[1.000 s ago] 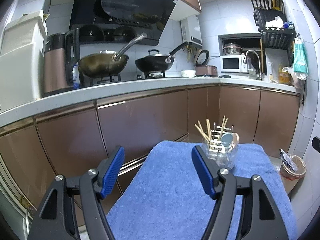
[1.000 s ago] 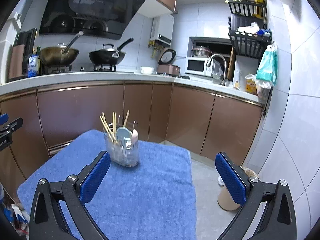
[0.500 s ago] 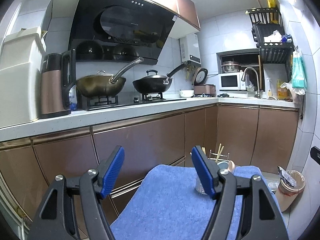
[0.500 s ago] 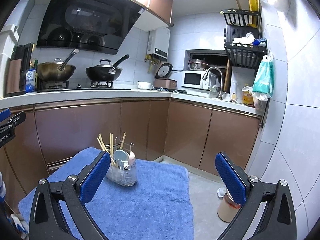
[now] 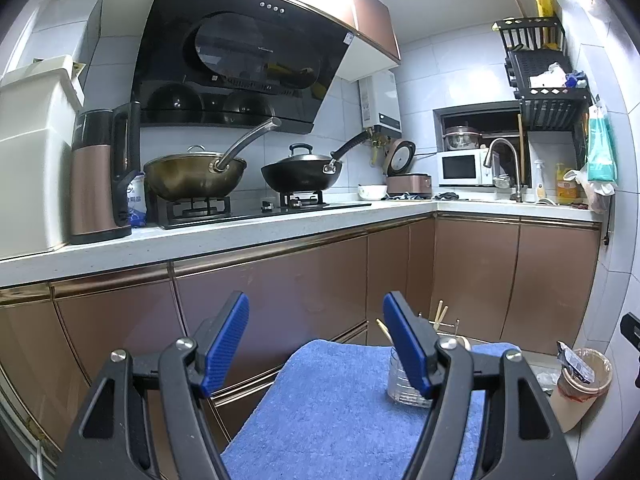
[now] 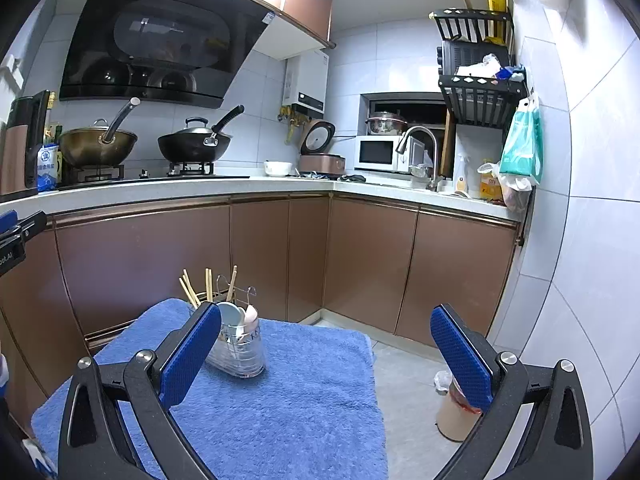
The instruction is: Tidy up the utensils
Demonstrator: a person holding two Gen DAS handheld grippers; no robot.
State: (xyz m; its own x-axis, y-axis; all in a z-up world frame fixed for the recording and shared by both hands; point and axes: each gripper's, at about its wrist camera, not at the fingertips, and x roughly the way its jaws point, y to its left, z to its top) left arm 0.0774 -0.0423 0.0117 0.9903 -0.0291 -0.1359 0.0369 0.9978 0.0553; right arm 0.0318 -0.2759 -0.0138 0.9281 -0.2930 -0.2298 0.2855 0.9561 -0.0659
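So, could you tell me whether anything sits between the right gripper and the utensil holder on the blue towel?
Nothing visible does. The right gripper is open and empty, above the blue towel. The utensil holder stands upright just beyond the left finger, which overlaps its near edge in the right wrist view. Only bare towel lies around it.

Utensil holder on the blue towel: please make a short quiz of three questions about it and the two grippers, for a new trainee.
1. True or false: the left gripper is shut on a chopstick.
2. What does the clear utensil holder stand on?
A. the white counter
B. the blue towel
C. the floor
3. Fill in: the wooden sticks rising from the holder are ____.

Key
1. False. Its jaws stand wide apart with nothing between them, and so do those of the right gripper.
2. B.
3. Chopsticks; spoons also sit in the holder.
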